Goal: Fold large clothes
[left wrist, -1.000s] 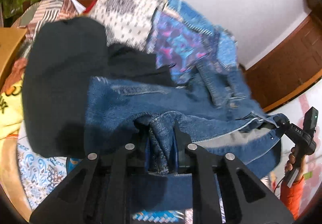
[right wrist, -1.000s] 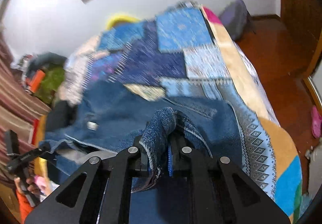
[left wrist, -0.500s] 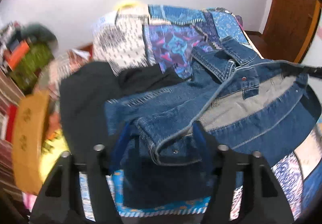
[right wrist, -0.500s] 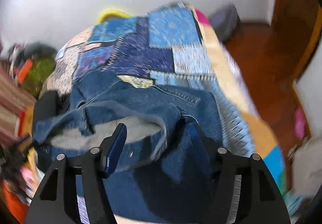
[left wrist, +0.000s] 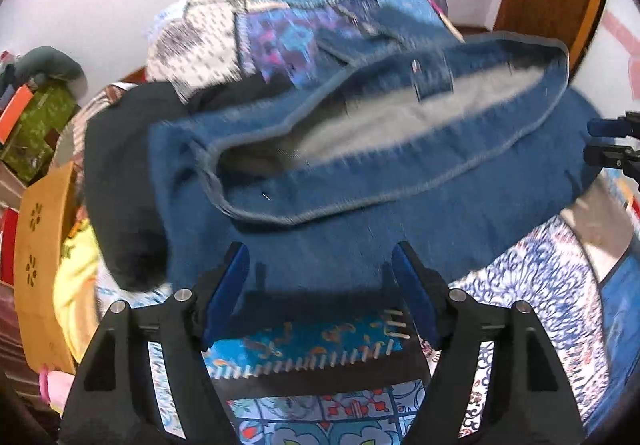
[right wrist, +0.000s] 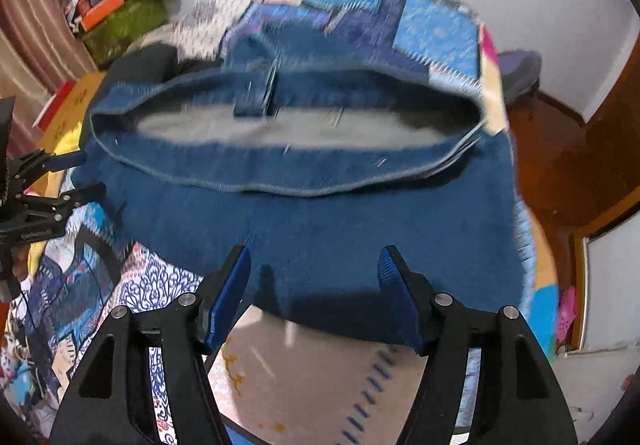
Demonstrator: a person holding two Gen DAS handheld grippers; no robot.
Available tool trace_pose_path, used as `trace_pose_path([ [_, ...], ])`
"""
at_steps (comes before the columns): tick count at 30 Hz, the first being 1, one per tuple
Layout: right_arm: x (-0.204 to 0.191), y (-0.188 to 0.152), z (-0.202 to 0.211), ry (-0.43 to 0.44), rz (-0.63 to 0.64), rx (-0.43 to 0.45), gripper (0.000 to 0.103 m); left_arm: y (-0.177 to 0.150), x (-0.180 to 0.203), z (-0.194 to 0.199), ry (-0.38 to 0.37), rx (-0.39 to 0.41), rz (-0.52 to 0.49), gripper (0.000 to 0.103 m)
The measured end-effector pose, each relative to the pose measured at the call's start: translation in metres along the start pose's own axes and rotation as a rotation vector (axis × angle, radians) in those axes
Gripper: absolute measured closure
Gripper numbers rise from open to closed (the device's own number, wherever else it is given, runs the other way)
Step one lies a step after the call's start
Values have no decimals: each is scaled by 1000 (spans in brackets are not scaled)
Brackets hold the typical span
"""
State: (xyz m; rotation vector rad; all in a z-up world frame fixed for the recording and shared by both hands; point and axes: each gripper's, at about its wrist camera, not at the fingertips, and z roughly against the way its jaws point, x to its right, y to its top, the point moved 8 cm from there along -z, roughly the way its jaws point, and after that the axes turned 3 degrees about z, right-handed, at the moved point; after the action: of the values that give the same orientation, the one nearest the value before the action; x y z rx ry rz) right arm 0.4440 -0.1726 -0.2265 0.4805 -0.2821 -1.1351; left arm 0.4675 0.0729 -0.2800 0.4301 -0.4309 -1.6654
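Observation:
A blue denim jacket [left wrist: 360, 205] lies spread on the patchwork bedspread [left wrist: 540, 285], its grey lining showing along the upper fold. My left gripper [left wrist: 320, 265] hovers at the jacket's near left hem, its jaws still opening and nothing pressed between the blue pads. In the right wrist view the same jacket [right wrist: 320, 213] fills the middle. My right gripper [right wrist: 314, 269] stands open over the near hem, apart from the cloth. Each gripper shows at the other view's edge: the right gripper [left wrist: 612, 145], the left gripper [right wrist: 44, 181].
A black garment [left wrist: 120, 173] lies left of the jacket, partly beneath it. A yellow cloth [left wrist: 76, 285] and a wooden box [left wrist: 40, 265] sit at the left edge. Stacked boxes [right wrist: 116, 17] stand by the curtain. A wooden floor [right wrist: 560, 165] runs along the bed's right side.
Both grippers let go of the denim folds they pinched and opened. The jacket dropped flat onto the bed, and both hands pulled back toward the near hem while rolling.

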Motion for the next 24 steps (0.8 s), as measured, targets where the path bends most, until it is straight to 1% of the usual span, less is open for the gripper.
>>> trace_pose_path([
  [2, -5, 0, -16, 6, 20, -32, 40, -1, 4, -12, 34, -4, -26, 30],
  [4, -8, 5, -28, -16, 57, -44, 40, 1, 7, -27, 106, 1, -83, 30],
  [5, -8, 10, -33, -23, 73, -40, 40, 3, 8, -34, 124, -2, -105, 30],
  [6, -9, 16, -36, -24, 82, -42, 40, 5, 8, -39, 127, -4, -114, 30],
  [9, -8, 35, -50, -10, 104, -69, 40, 23, -3, -52, 123, 0, -68, 30],
  [11, -7, 51, -53, -10, 149, -69, 40, 45, -20, -55, 146, 18, -10, 30],
  [13, 2, 74, -58, -57, 166, -57, 40, 71, -40, -54, 151, 44, 45, 30],
  [15, 12, 95, -56, -77, 136, -19, 40, 92, -53, -53, 134, 58, 91, 32],
  [17, 28, 117, -50, -105, 48, 51, 40, 114, -70, -48, 178, 101, 136, 32],
  [19, 46, 133, -42, -136, -70, 111, 40, 135, -89, -34, 246, 177, 168, 32],
  [20, 53, 137, -38, -138, -117, 131, 40, 142, -97, -27, 254, 207, 199, 31],
  [21, 57, 138, -35, -130, -160, 144, 40, 146, -103, -23, 239, 217, 226, 31],
  [24, 52, 130, -32, -75, -182, 137, 40, 144, -107, -15, 162, 219, 265, 31],
])
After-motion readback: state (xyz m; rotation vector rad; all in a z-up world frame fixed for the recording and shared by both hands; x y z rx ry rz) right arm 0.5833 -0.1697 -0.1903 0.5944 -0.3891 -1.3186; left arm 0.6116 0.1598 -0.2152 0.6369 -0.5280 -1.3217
